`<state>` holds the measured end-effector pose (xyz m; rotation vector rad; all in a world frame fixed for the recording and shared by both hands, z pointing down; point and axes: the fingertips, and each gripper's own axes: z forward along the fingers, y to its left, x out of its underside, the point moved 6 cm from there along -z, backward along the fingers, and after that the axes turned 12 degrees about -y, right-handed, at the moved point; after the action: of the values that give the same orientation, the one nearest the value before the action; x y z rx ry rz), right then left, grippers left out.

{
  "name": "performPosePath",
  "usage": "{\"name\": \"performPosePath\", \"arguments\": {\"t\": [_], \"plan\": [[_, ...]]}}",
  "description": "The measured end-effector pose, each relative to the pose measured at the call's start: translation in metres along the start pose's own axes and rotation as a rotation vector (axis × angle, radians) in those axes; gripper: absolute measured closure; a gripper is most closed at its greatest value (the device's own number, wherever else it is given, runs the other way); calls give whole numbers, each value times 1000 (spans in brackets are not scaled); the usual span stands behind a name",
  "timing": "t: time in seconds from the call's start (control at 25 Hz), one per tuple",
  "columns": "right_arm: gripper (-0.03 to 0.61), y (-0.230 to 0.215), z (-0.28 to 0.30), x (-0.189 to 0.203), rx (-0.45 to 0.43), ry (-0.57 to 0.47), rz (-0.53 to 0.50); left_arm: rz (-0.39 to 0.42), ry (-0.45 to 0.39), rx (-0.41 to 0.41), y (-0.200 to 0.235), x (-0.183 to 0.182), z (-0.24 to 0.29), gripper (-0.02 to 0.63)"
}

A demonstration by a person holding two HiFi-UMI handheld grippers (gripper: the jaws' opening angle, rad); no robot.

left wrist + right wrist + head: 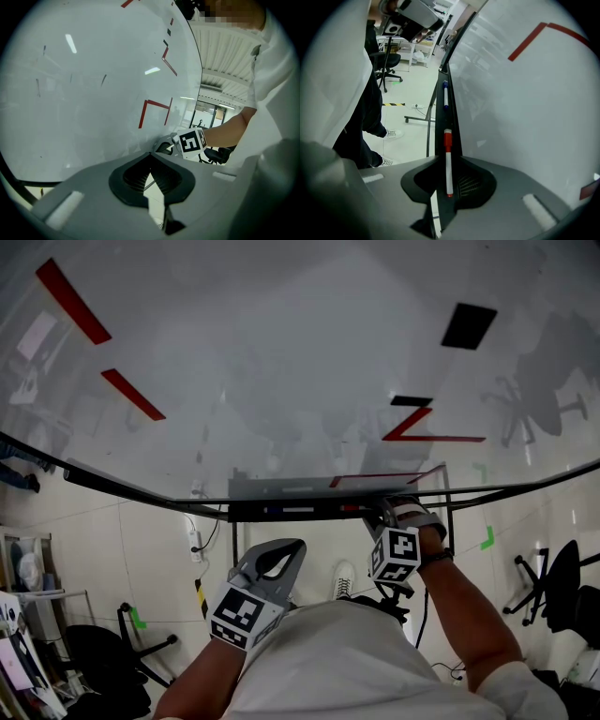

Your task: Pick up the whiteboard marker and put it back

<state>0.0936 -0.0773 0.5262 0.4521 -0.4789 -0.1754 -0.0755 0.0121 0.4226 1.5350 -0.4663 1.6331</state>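
A white whiteboard marker (448,168) with a red cap lies lengthwise on the dark tray (440,117) under the whiteboard (281,381). My right gripper (447,159) is down at the tray (300,510), open. One jaw stands on each side of the marker, and the gap is wider than the marker. In the head view the right gripper (386,514) sits at the tray's right part. My left gripper (295,549) hangs lower, away from the board, shut with nothing in it (150,155). The left gripper view also shows the right gripper's marker cube (190,140).
A blue-capped marker (446,93) lies farther along the tray. Red lines (422,427) and a black square (469,324) are on the board. The board's stand legs (417,119), office chairs (103,652) and the person's shoes (389,134) are on the floor below.
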Motion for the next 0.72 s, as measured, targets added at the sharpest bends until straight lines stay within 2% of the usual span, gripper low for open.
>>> {"name": "performPosePath", "arguments": {"t": [0.72], "plan": [[540,-1,6,1,-35,19,-21,1,5,0,-3,0,-1,597]]}}
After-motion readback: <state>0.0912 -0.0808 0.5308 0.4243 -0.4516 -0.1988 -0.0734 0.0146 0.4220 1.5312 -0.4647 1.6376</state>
